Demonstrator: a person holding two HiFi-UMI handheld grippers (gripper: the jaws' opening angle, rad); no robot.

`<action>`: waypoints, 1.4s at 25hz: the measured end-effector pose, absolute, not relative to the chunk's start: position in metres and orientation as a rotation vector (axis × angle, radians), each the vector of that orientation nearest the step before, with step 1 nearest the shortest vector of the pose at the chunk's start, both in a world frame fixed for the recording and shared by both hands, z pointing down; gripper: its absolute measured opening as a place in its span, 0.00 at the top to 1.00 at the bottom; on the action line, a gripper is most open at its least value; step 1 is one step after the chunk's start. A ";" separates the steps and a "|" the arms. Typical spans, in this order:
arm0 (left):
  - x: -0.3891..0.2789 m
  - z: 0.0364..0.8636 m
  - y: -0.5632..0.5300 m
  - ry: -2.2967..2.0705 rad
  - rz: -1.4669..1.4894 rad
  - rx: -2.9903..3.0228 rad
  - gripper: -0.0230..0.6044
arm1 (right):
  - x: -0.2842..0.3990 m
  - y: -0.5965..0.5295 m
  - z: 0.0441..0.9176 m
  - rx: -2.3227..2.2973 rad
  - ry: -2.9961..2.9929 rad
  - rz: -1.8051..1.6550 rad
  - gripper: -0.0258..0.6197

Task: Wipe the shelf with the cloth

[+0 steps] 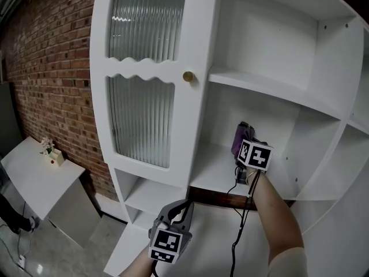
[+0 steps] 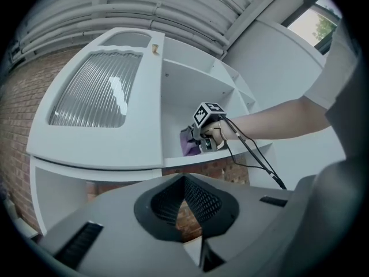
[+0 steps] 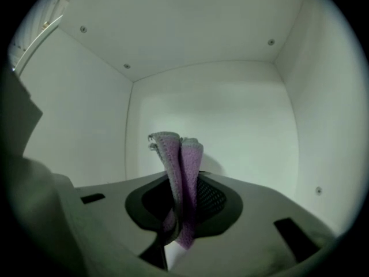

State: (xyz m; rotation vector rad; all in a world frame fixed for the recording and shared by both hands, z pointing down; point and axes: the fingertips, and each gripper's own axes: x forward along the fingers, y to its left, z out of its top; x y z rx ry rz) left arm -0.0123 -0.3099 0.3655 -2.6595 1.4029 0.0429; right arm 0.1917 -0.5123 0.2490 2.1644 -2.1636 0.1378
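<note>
We are reaching into the open middle compartment of a white cabinet (image 1: 199, 33), the right gripper (image 1: 240, 146) clamping a folded purple cloth (image 1: 238, 136) tight between its jaws; the cloth is standing up out of the grip and hanging just over the left rear of the shelf (image 1: 214, 173), though we cannot tell whether it is pressing on the board.

The left gripper (image 1: 180, 208) is hanging low in front of the cabinet, well apart from the work, its jaws drawn together on nothing.

As for progress, we are judging the wipe to be under way but far from provable; the board is showing no streak, damp patch or dust line to mark what is done, so most of the shelf, to our eye, is still waiting for the cloth.

The compartment is holding only the cloth and gripper; the upper shelf (image 1: 271, 88) is showing nothing on it; whatever is sitting behind the ribbed glass door (image 1: 141, 120) is staying hidden from us.
</note>
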 end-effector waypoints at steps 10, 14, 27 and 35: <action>-0.058 0.380 -0.327 1.459 0.025 -2.649 0.94 | 0.088 -0.550 0.257 1.998 -2.296 0.169 0.84; -0.073 0.387 -0.334 1.486 0.021 -2.649 0.94 | 0.068 -0.558 0.257 1.974 -2.317 0.168 0.84; -0.078 0.397 -0.346 1.479 0.034 -2.683 0.94 | 0.075 -0.569 0.257 1.998 -2.288 0.172 0.83; -0.059 0.400 -0.341 1.451 0.018 -2.704 0.94 | 0.118 -0.560 0.260 2.048 -2.240 0.191 0.83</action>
